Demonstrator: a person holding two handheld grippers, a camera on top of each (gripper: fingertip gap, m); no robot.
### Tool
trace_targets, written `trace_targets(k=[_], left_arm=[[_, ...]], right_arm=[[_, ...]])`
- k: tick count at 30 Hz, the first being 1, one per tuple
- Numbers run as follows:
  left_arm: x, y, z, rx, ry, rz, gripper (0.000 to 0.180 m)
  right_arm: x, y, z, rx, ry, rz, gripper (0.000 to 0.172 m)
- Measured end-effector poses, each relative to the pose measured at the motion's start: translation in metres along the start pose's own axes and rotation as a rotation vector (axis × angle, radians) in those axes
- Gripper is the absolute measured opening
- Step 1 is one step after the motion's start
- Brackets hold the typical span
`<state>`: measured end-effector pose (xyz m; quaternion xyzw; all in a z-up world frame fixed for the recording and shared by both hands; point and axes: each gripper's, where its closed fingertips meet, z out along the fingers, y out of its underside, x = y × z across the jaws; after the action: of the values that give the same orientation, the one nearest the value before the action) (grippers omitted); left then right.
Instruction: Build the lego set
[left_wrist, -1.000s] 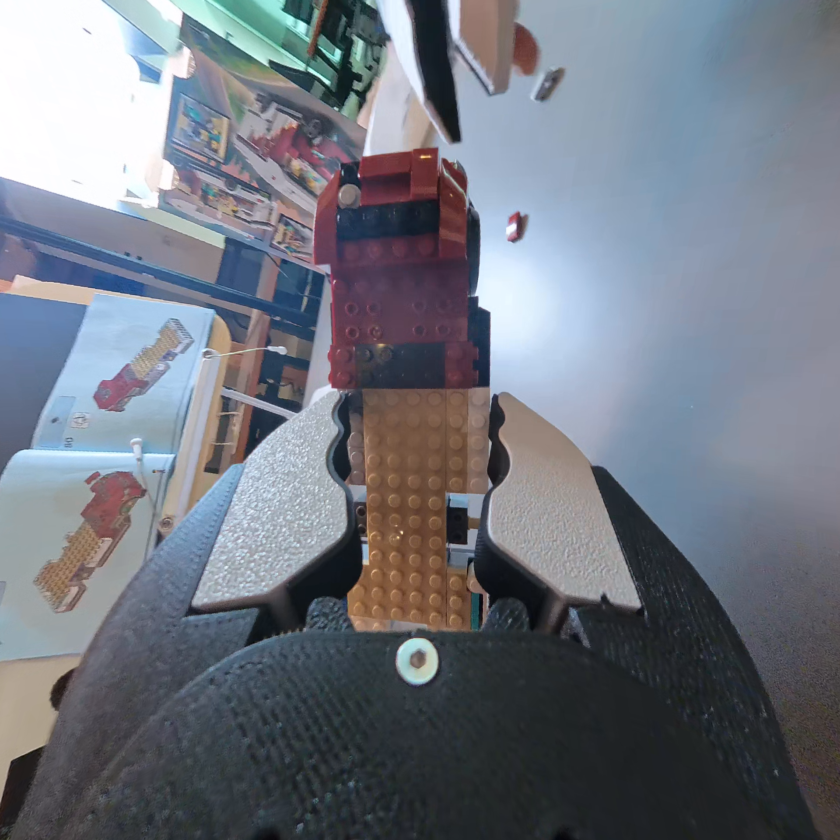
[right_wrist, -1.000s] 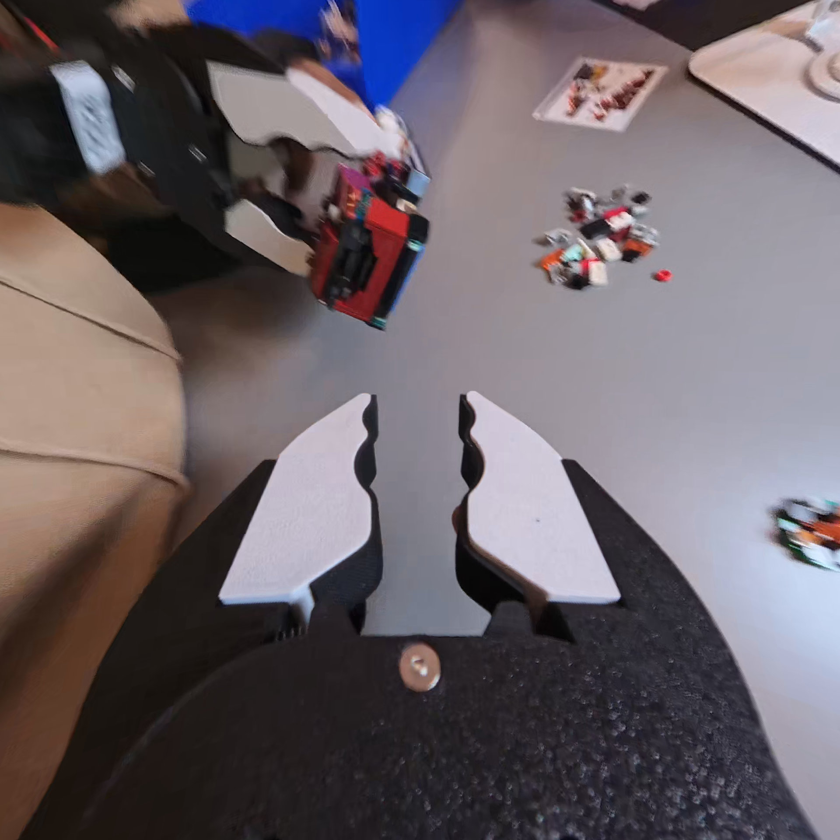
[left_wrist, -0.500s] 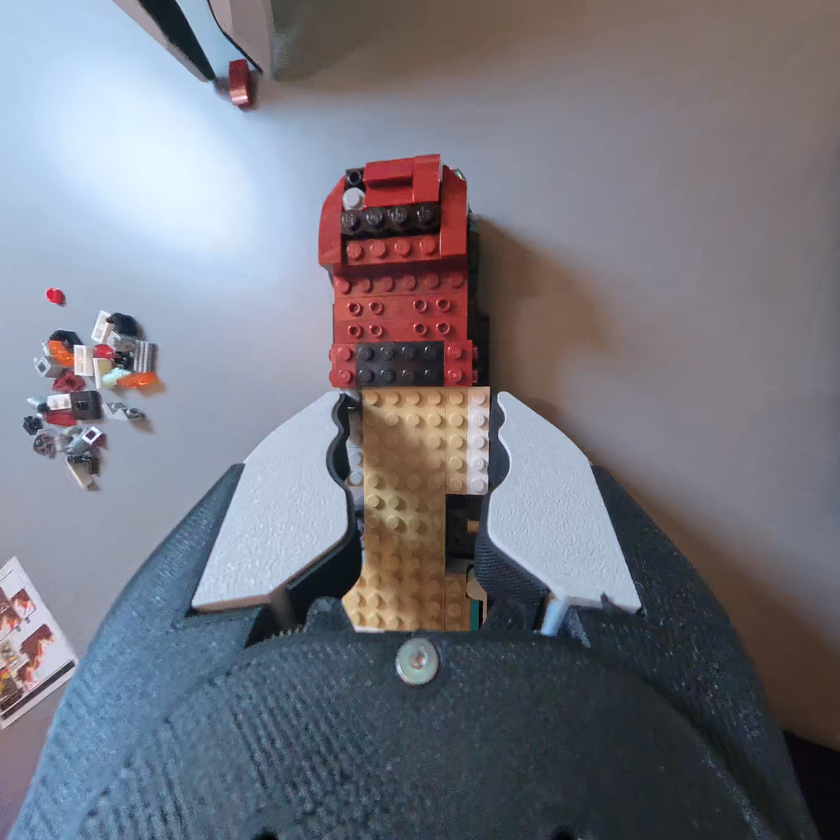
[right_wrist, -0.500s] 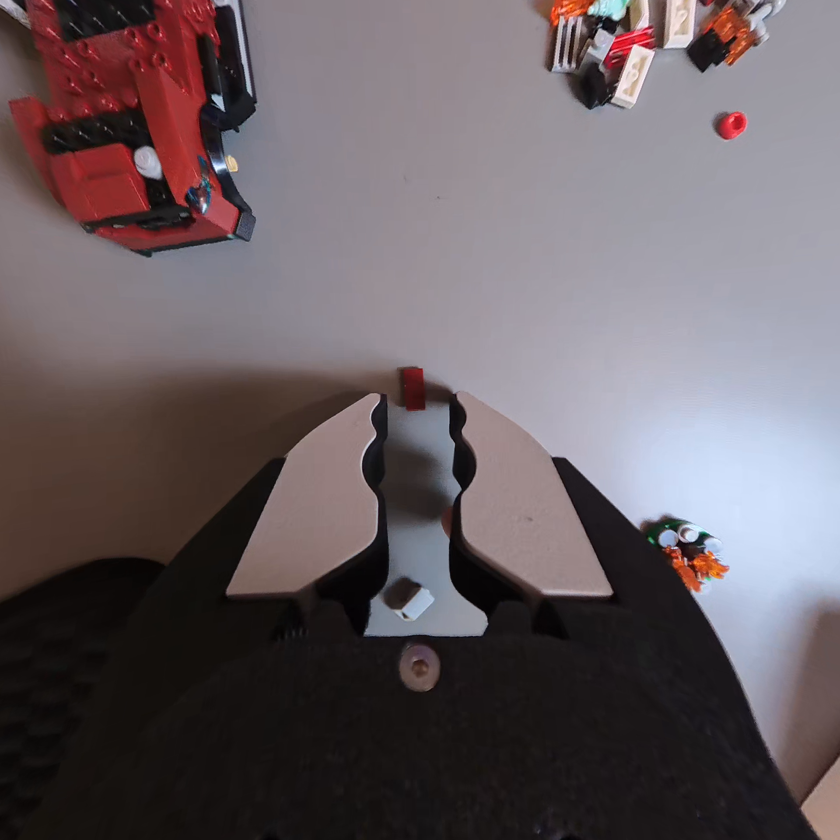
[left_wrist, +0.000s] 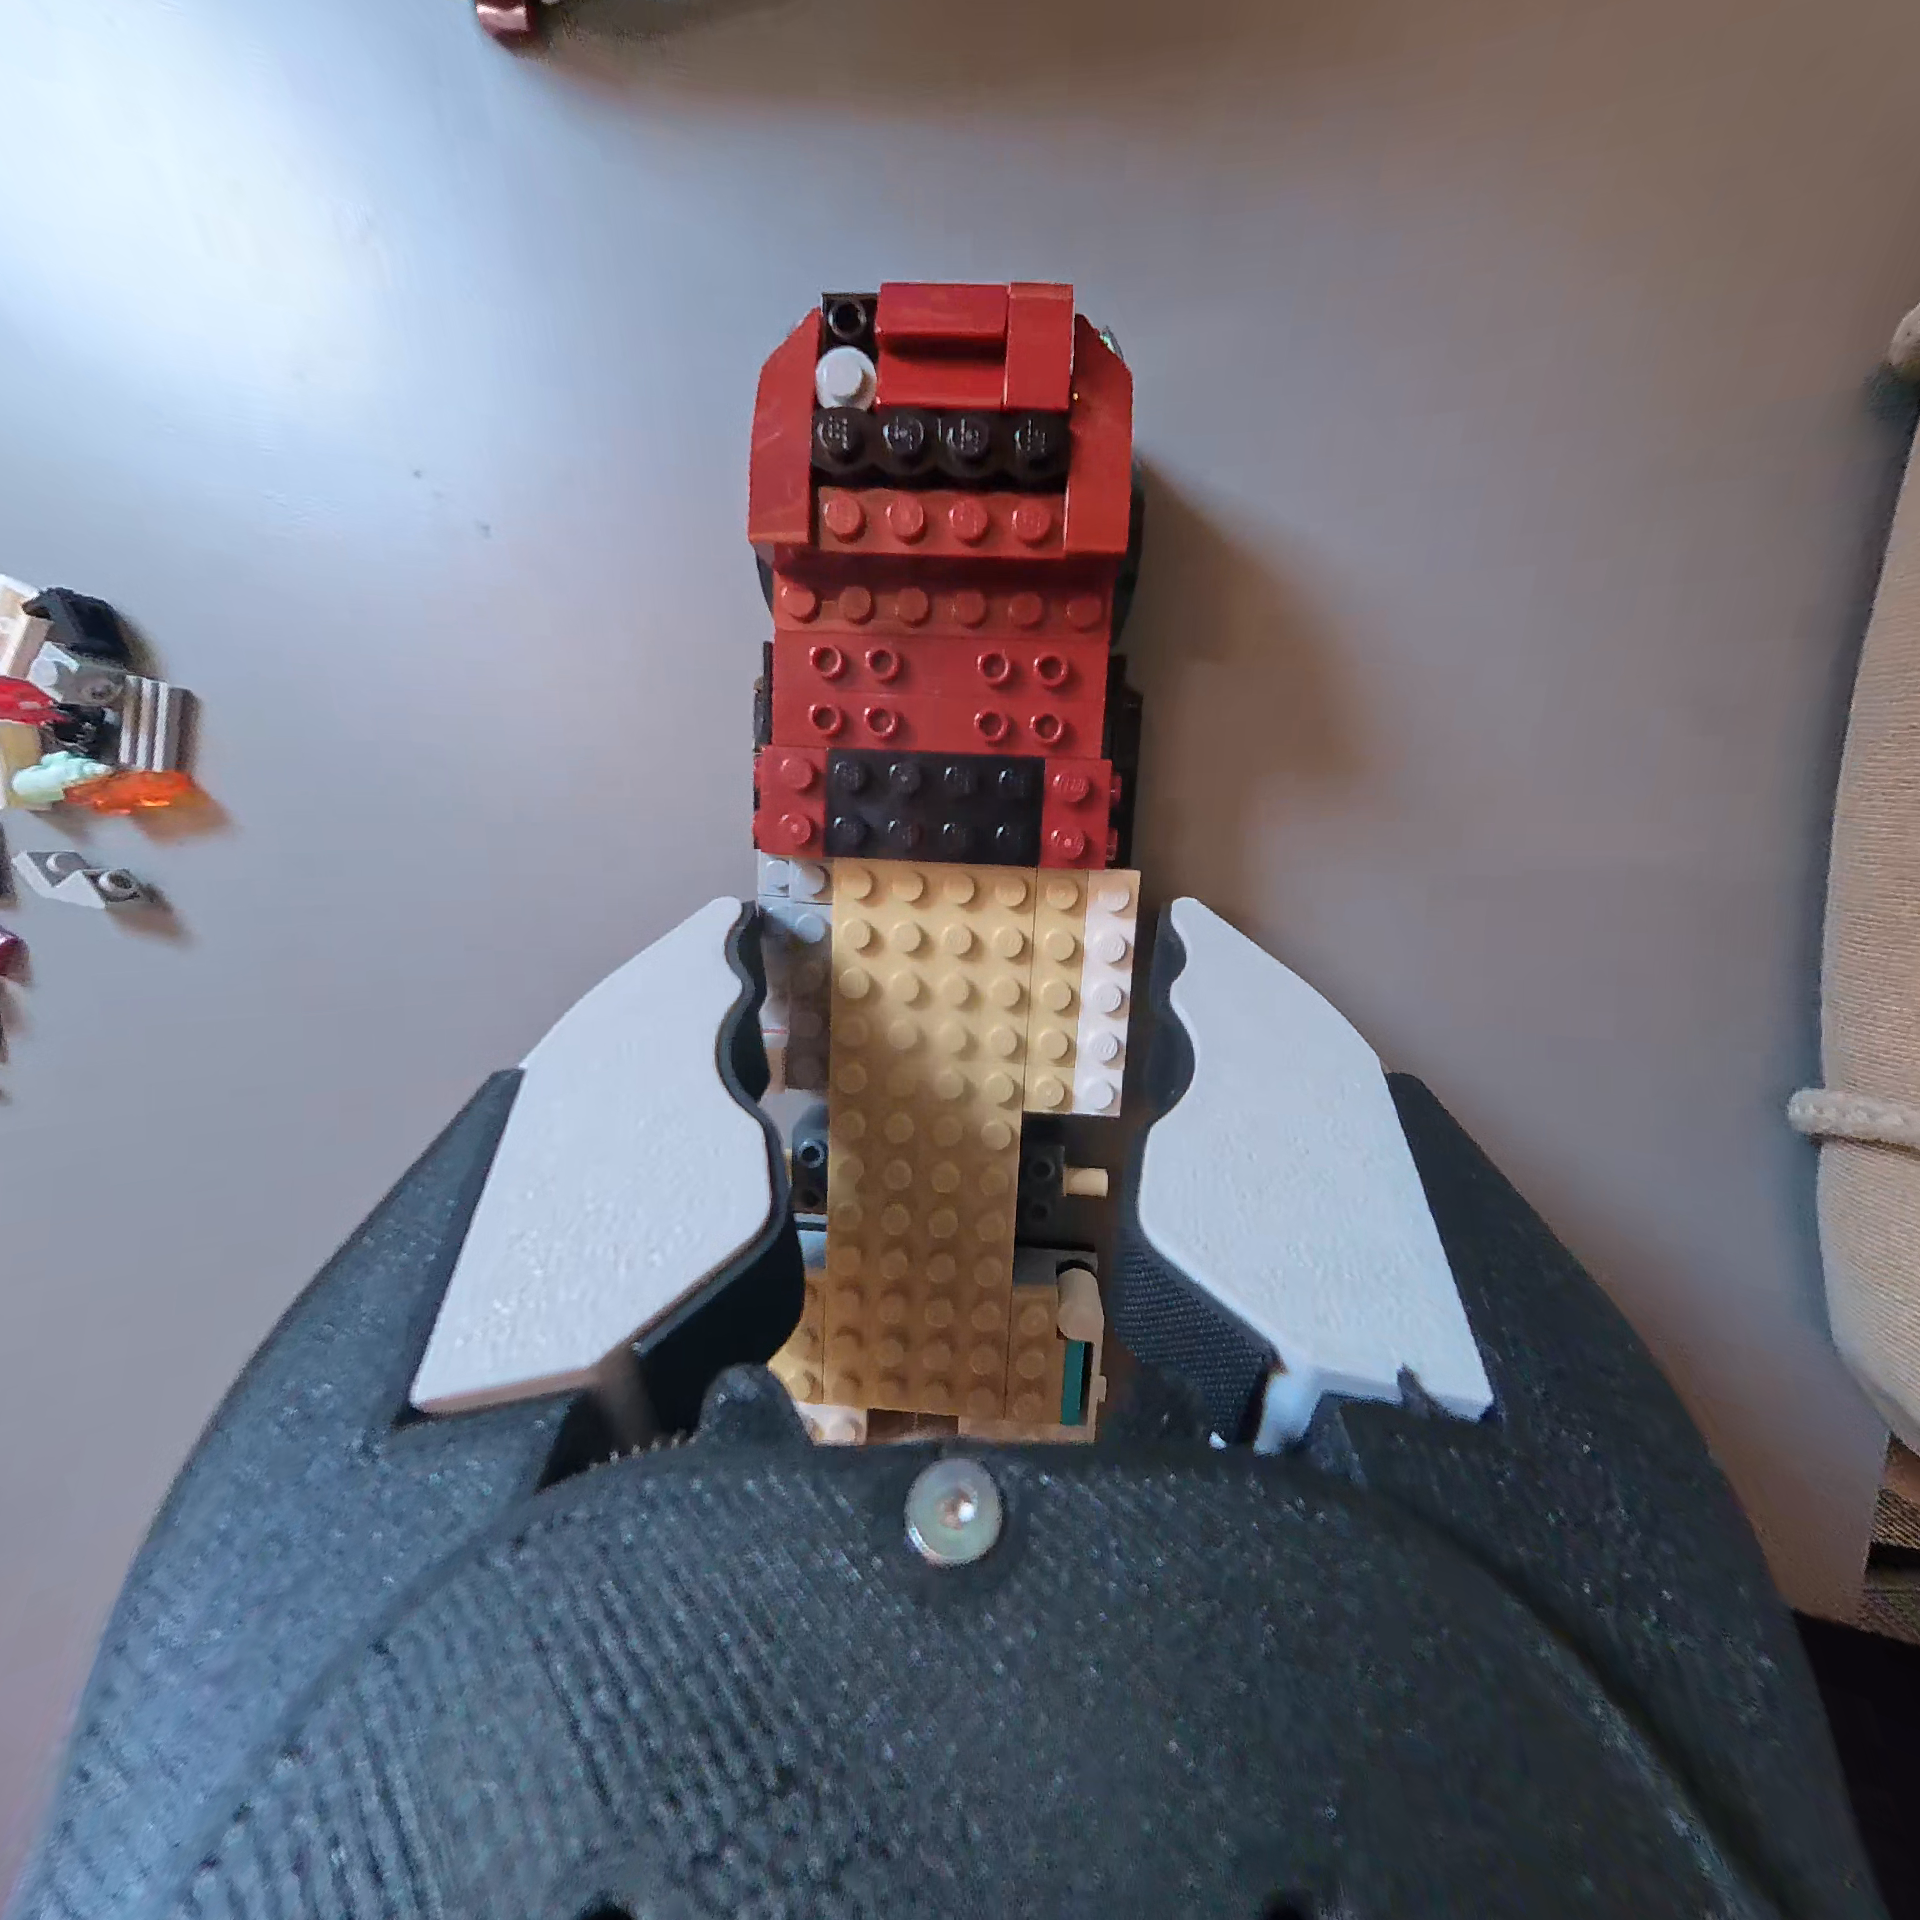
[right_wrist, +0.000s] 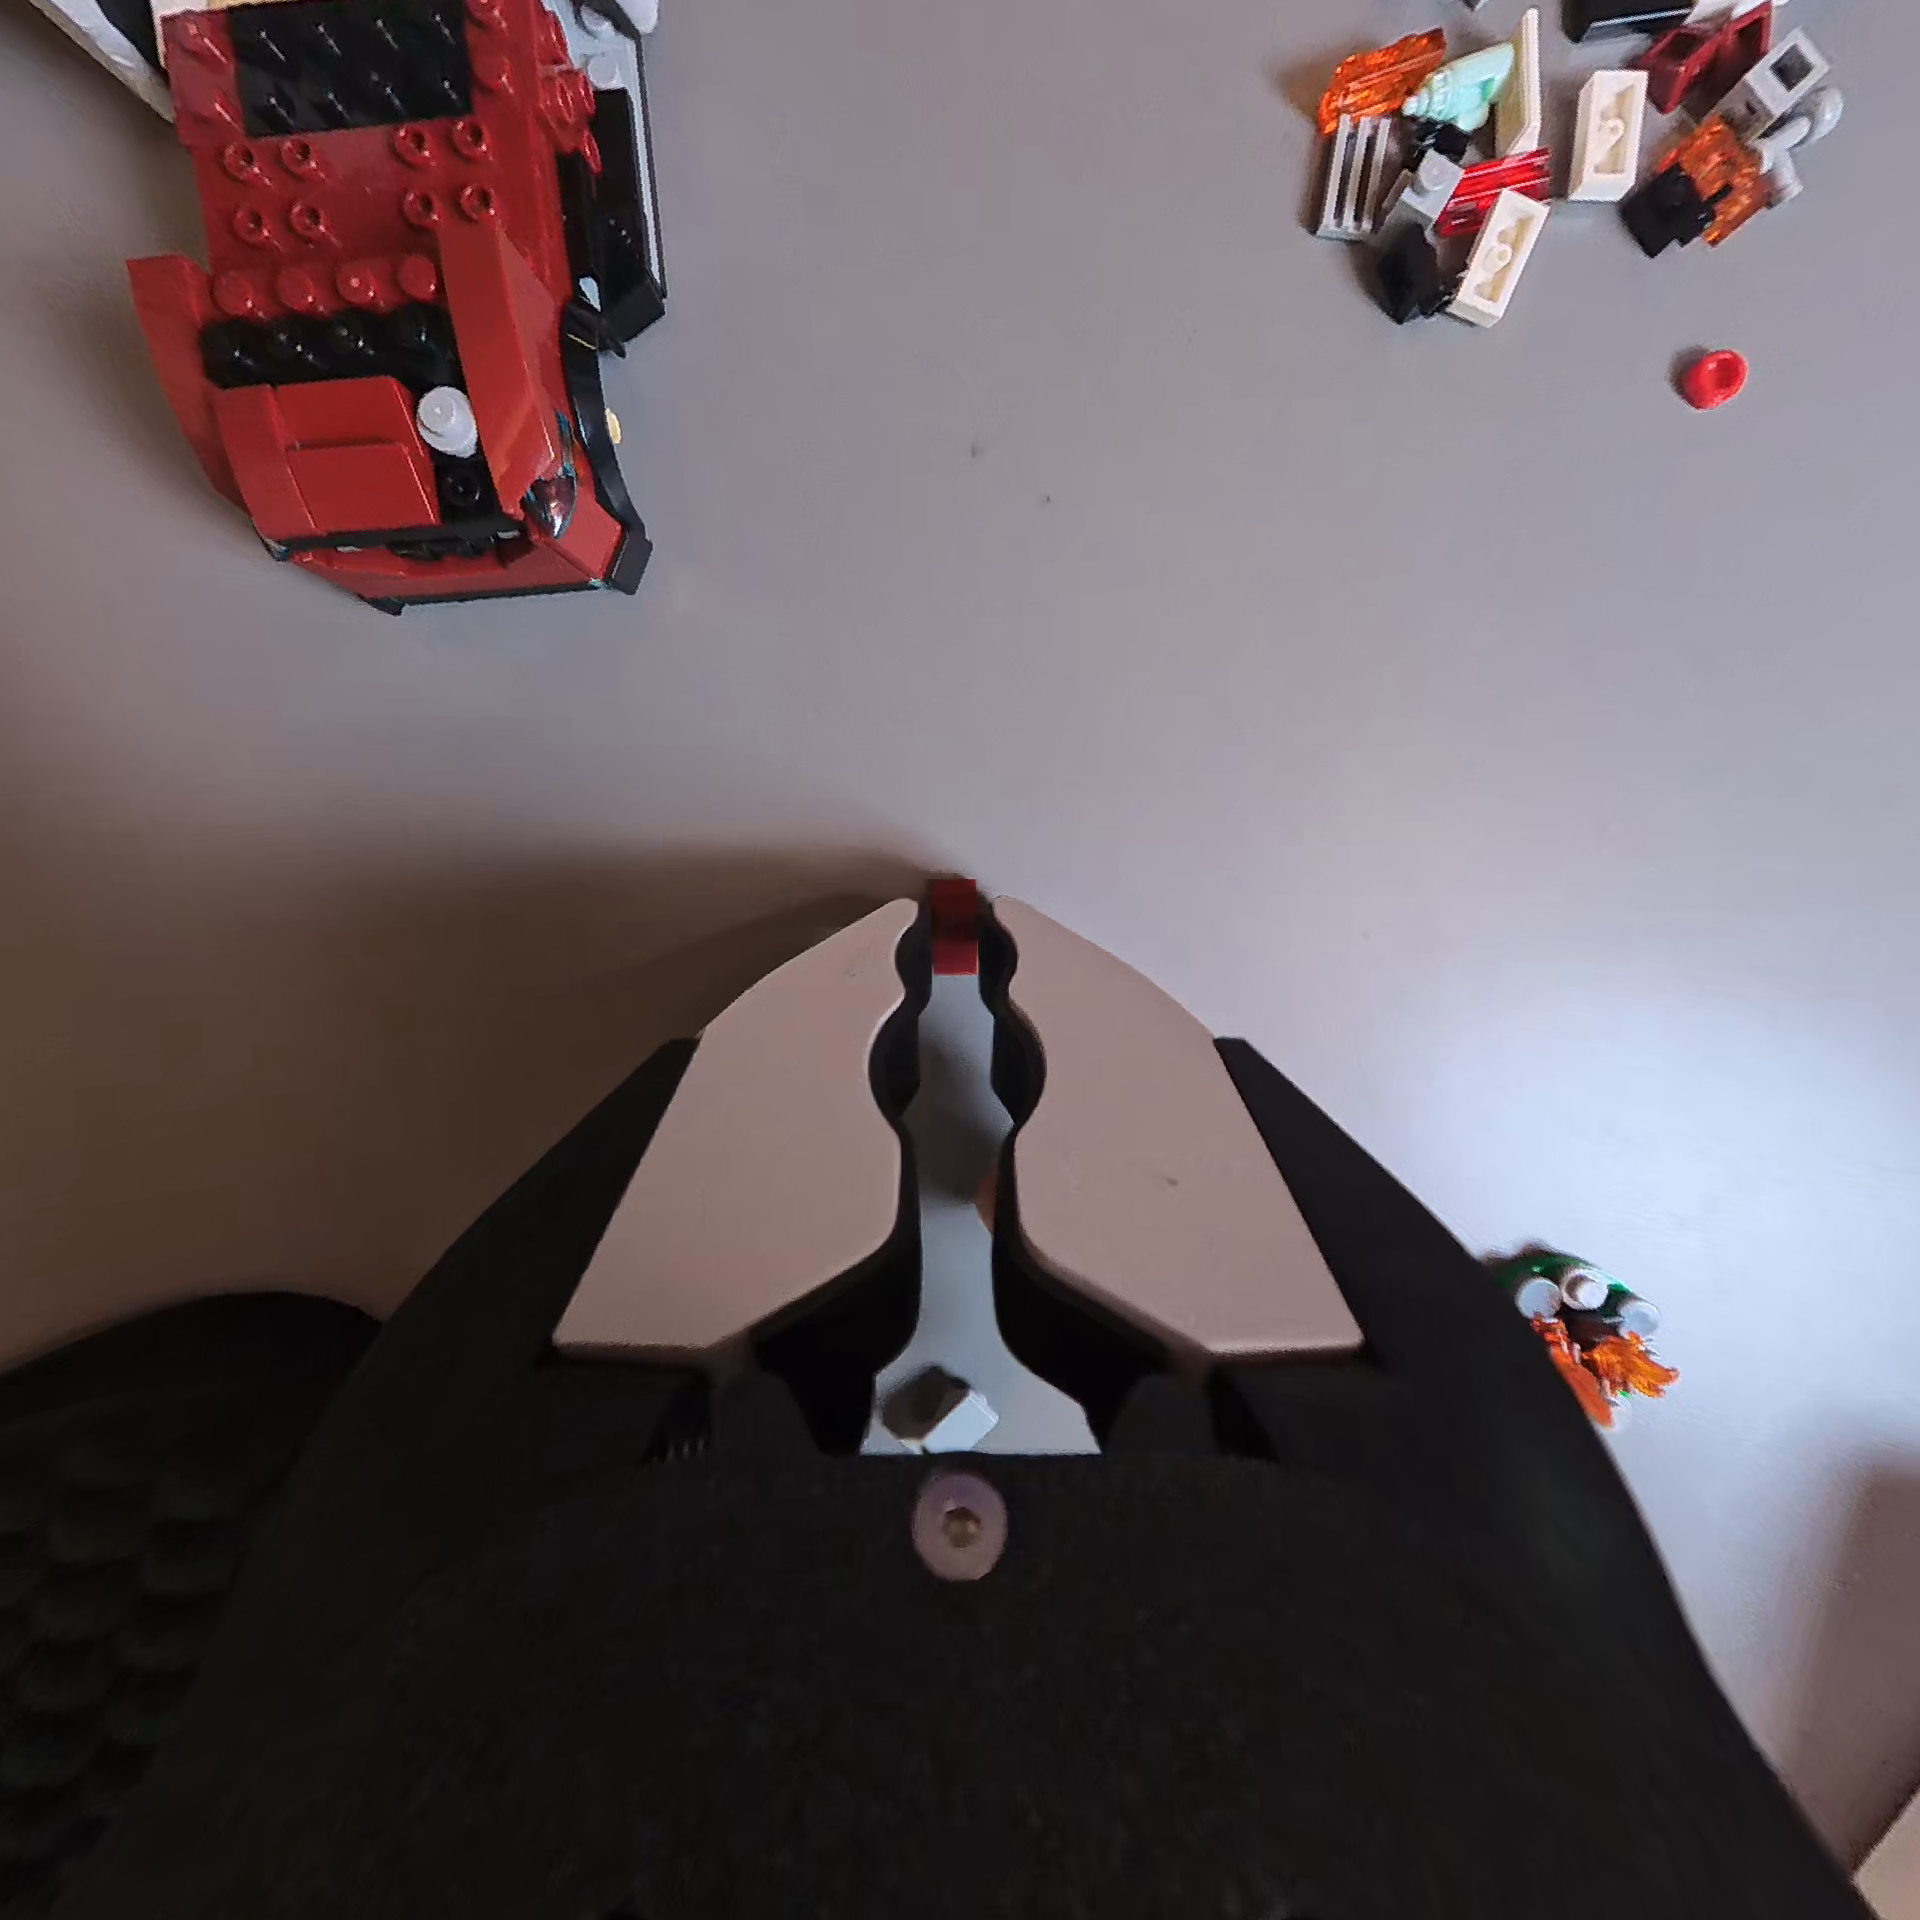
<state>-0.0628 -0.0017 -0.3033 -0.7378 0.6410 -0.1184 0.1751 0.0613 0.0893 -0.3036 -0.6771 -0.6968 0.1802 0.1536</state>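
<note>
Your right gripper pinches a small red brick at its very fingertips, low at the centre of the frame, right at the grey table. The brick-built truck lies well apart at upper left, its long axis running up out of the frame. Your left gripper is spread around the truck's tan rear bed, a gap showing beside the right finger. Loose pieces lie at upper right.

No legible writing in either view.
The round studs of the dark red, black and tan toy-brick vehicle bear tiny raised marks, too small to read.
</note>
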Motion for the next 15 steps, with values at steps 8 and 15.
trace_targets(k=[8, 15], left_arm=[[0.000, -0.002, 0.001, 0.045, -0.003, -0.020, 0.069], [0.000, -0.005, 0.001, 0.085, -0.015, -0.026, 0.068]], right_arm=[[-0.013, -0.008, -0.006, 0.099, 0.003, 0.033, 0.008], [-0.054, -0.071, -0.027, 0.274, -0.005, -0.012, 0.008]])
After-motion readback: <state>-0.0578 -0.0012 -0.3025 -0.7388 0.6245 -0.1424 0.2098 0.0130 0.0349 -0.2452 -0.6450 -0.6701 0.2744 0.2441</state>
